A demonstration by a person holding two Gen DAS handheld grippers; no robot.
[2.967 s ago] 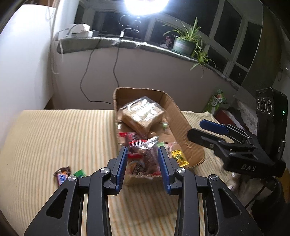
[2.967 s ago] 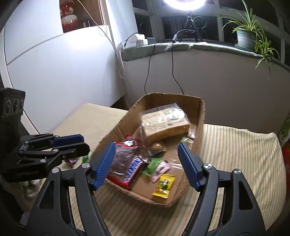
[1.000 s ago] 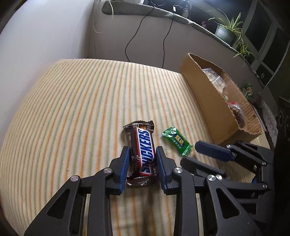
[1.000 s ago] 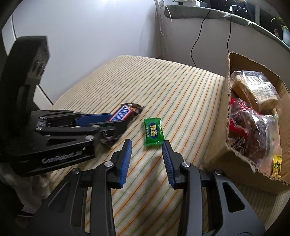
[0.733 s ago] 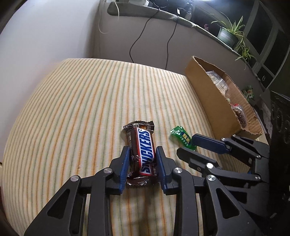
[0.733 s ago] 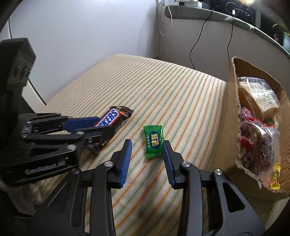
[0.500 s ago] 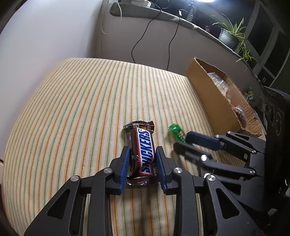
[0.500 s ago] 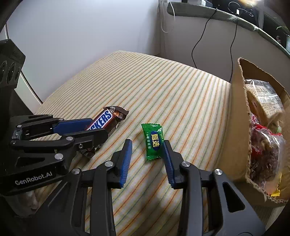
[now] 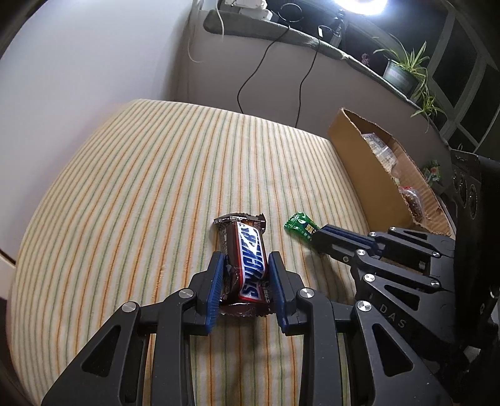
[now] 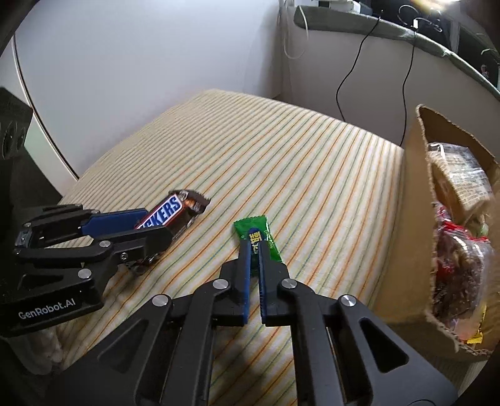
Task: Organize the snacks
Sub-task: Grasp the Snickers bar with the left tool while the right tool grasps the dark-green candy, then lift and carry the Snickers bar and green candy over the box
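Left gripper (image 9: 244, 274) clamps Snickers bar (image 9: 248, 265), long axis toward 12 o'clock. Right gripper (image 10: 253, 250), jaws just closing, pinches green candy (image 10: 257, 239). Cardboard box (image 10: 415, 218) at 3 o'clock, nearer right.

A lived-in room of a home: a soft surface under a striped cloth (image 9: 140, 193) stands against plain white walls, potted spider plants (image 9: 403, 70) sit on a padded window ledge (image 9: 281, 31) with trailing black cables (image 9: 250, 81), and a ring light (image 9: 359, 4) glares above
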